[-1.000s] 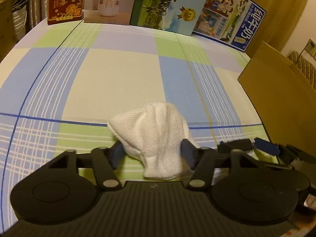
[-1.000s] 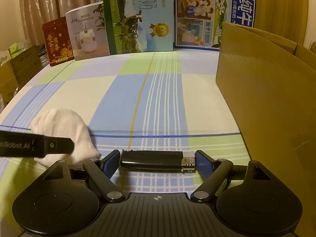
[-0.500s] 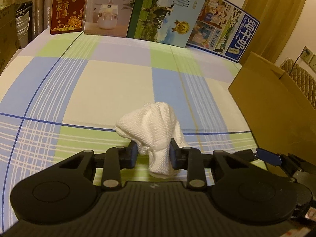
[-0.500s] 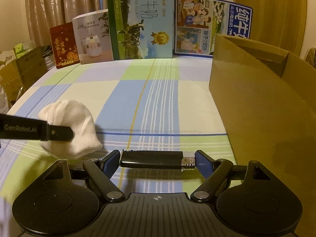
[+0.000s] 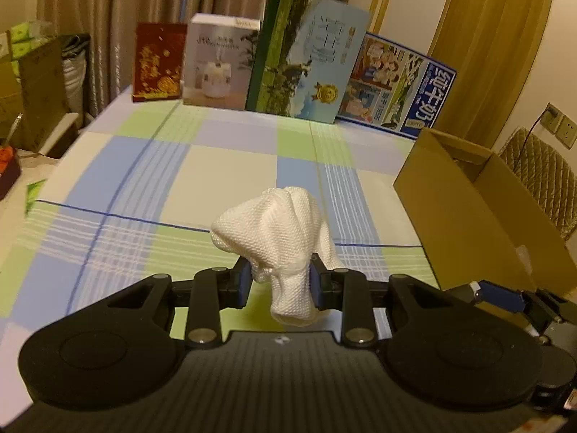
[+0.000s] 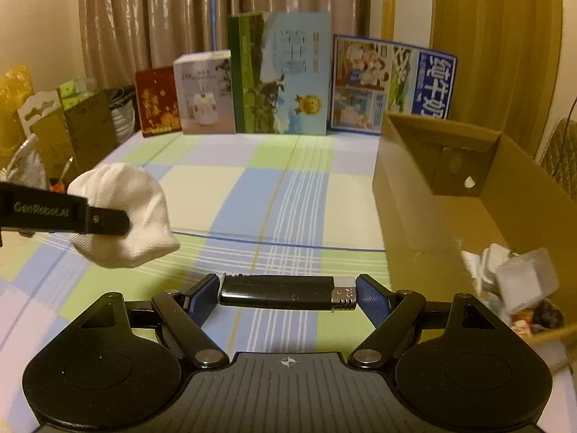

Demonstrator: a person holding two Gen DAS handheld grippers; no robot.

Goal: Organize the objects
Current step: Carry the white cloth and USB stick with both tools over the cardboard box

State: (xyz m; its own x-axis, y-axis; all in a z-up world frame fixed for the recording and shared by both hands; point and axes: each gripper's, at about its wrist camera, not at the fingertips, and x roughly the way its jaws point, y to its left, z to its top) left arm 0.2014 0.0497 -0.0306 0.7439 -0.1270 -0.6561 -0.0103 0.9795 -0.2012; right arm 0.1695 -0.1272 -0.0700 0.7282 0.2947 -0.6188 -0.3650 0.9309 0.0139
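Both tongs raised | left tongs pinch cloth | right tongs clamp lighter

I see a room in warm, dim yellow light. A checked cloth in blue, green and cream covers the flat surface in front of me. Behind its far edge hang beige curtains, with a cream wall to their left. To the right of the curtains hangs a golden drape. Right of that drape is a wall socket and, below it, a quilted chair back.
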